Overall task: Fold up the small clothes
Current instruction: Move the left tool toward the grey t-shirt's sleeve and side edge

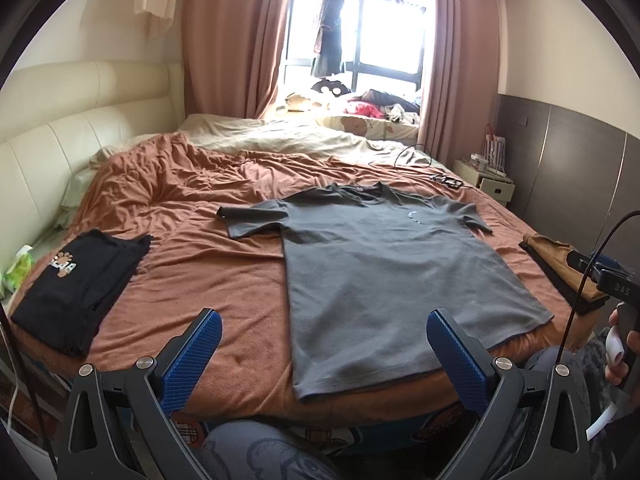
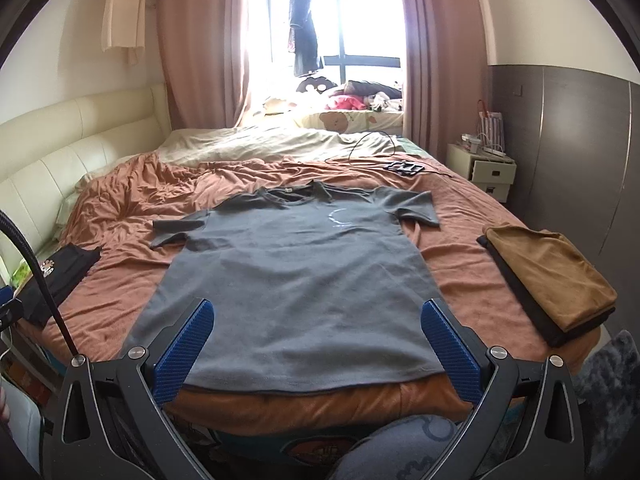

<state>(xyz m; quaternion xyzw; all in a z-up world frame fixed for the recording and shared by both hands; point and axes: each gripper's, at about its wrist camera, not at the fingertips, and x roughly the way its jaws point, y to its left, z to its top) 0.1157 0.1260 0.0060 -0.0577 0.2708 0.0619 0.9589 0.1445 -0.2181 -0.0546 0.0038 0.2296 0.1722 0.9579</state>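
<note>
**A:** Where do the tools stand?

**B:** The left hand-held gripper (image 1: 324,330) has its blue pads spread wide with nothing between them, hovering over the near edge of the bed (image 1: 224,280), just left of the shirt's hem. The right hand-held gripper (image 2: 318,320) is spread wide too and empty, centred over the lower part of the grey T-shirt (image 2: 296,280).

**A:** And the shirt itself?

**B:** It lies flat and face up on the orange bedspread, hem toward the person, collar toward the window, both sleeves out to the sides. The near hem hangs slightly over the bed's edge.

**A:** So the fold hasn't started, by the look of it?

**B:** I'd judge so. A good first move is to take one side, one tool pinching at the shoulder by the sleeve and the other at the hem corner on the same side, then carry that edge toward the middle in one level sweep.

**A:** What to watch for?

**B:** Pinch only the shirt, not the bedspread underneath; it's rumpled and soft, so it may come up with the fabric. Keep both pinch points in line so the crease runs straight.

**A:** Where does it go afterwards?

**B:** Likely onto a stack: a folded black garment (image 1: 76,280) lies to the left, a folded tan piece (image 2: 552,280) to the right.
</note>
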